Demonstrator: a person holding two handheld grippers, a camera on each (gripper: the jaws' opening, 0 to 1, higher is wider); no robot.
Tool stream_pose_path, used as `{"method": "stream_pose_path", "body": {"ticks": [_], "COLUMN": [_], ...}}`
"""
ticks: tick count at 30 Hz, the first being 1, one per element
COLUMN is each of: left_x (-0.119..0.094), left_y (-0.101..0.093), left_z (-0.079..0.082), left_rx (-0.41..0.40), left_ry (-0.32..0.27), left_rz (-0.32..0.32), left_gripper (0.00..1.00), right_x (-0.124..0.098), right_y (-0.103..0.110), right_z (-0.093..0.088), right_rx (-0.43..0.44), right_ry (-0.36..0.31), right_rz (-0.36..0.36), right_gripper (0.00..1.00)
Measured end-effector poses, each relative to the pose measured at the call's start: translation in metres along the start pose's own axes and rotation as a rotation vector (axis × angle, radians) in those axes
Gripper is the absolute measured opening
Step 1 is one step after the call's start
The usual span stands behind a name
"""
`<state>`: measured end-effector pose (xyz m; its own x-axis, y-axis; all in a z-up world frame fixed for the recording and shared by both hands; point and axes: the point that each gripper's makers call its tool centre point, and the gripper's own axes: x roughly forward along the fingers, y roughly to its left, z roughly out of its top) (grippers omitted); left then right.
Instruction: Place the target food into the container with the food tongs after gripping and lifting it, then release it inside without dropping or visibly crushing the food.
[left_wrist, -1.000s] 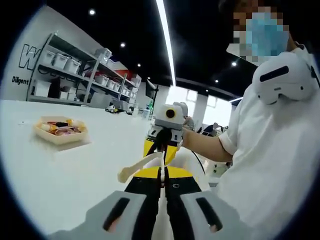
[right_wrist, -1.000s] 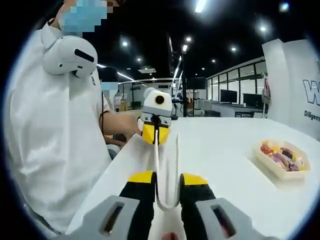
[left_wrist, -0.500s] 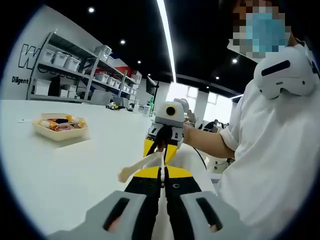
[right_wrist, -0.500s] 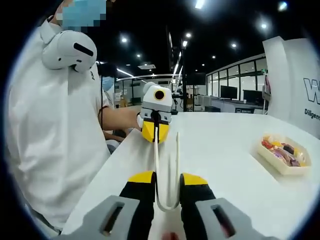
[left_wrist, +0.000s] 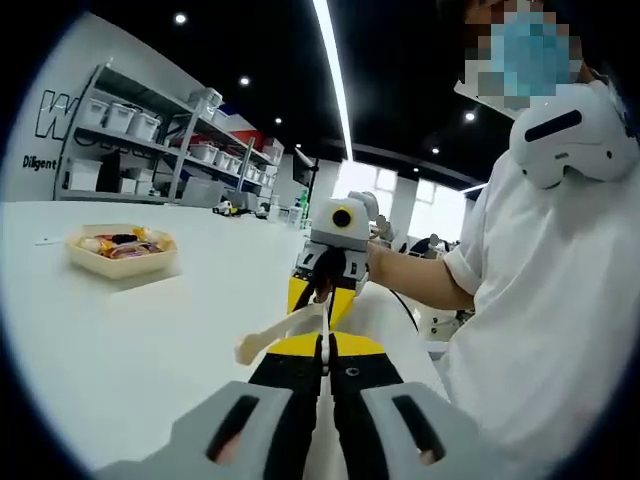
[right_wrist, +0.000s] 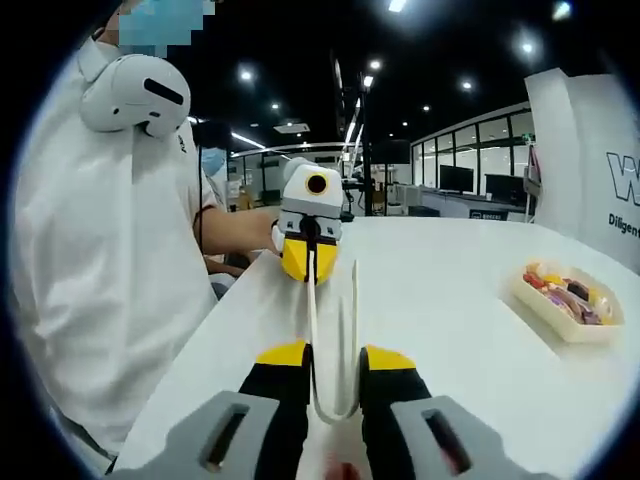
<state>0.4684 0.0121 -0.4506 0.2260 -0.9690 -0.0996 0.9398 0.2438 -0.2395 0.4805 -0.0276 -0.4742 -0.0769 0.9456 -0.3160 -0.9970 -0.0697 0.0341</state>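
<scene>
Right gripper view looks along two black, yellow-tipped jaws that hold the looped end of the white plastic food tongs (right_wrist: 335, 340). The U-shaped bend sits between the jaws and the two arms run forward, standing apart, so the right gripper (right_wrist: 335, 360) seems to be pinching the tongs only lightly. The far tips of the tongs reach the left gripper (right_wrist: 308, 255), which faces this camera and closes on one arm. I judge this to be a handover or re-gripping hold, with both tools steadying the tongs so they can later be squeezed at will.

Left gripper view shows its own jaws pressed together on a thin white edge of the tongs, whose free tip juts out to the left over the white tabletop (left_wrist: 130, 340). Facing it, the right gripper appears beyond, held by the person in a white shirt (left_wrist: 540, 300).

A shallow pale rectangular tray (right_wrist: 565, 300) of mixed coloured food pieces rests near the tabletop's far edge, well apart from both grippers. No food is yet gripped, and which piece is the target cannot be told.
</scene>
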Motion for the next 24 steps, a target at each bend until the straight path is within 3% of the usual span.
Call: {"method": "stream_pose_path", "body": {"ticks": [24], "left_x": [0.003], "left_y": [0.012], "left_z": [-0.004], "left_rx": [-0.01], "left_ry": [0.032], "left_rz": [0.024], "left_gripper": [0.03], "right_x": [0.001], "right_y": [-0.009], "right_z": [-0.006], "right_rx": [-0.02], "right_ry": [0.017], "right_rz": [-0.016], "right_gripper": [0.12]}}
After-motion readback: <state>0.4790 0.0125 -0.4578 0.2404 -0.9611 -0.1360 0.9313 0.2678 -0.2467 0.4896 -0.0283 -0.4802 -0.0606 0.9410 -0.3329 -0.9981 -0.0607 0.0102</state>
